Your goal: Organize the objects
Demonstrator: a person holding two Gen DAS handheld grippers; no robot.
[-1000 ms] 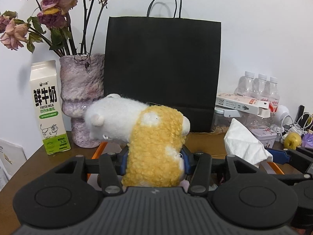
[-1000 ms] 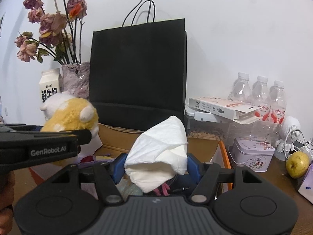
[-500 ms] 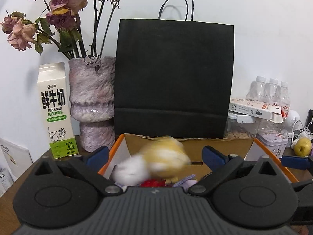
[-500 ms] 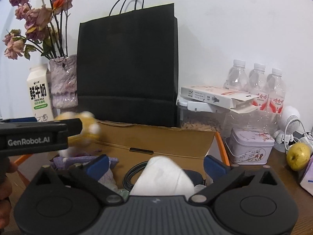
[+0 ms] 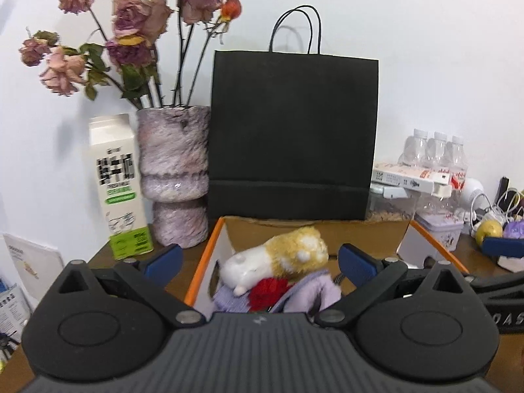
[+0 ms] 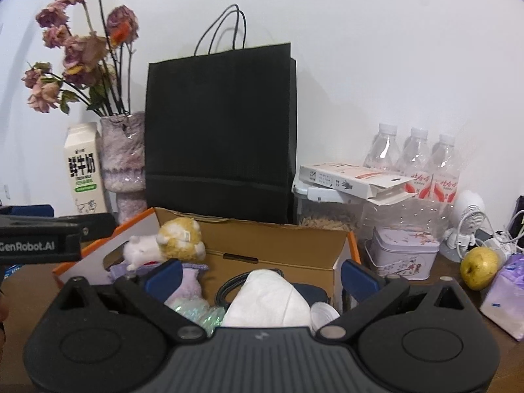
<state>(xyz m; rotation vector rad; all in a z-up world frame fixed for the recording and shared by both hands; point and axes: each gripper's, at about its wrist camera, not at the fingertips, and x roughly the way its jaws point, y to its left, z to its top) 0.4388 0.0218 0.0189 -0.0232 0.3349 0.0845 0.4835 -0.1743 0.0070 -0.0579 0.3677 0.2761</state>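
Note:
An open cardboard box (image 5: 327, 229) with orange edges stands in front of me; it also shows in the right wrist view (image 6: 278, 242). A yellow and white plush toy (image 5: 278, 258) lies in its left part on purple cloth (image 5: 311, 291) and something red; the plush also shows in the right wrist view (image 6: 167, 242). A white tissue (image 6: 265, 298) lies in the box's right part. My left gripper (image 5: 258, 260) is open and empty above the plush. My right gripper (image 6: 260, 276) is open and empty above the tissue.
A black paper bag (image 5: 291, 137) stands behind the box. A vase of dried roses (image 5: 173, 177) and a milk carton (image 5: 118, 186) stand at the left. Water bottles (image 6: 416, 167), a tin (image 6: 402, 252), a yellow fruit (image 6: 479, 267) and a tissue pack (image 6: 504, 298) are at the right.
Both grippers opened. The plush dropped from my left gripper into the box and the tissue dropped from my right gripper into the box. Both grippers drew back a little.

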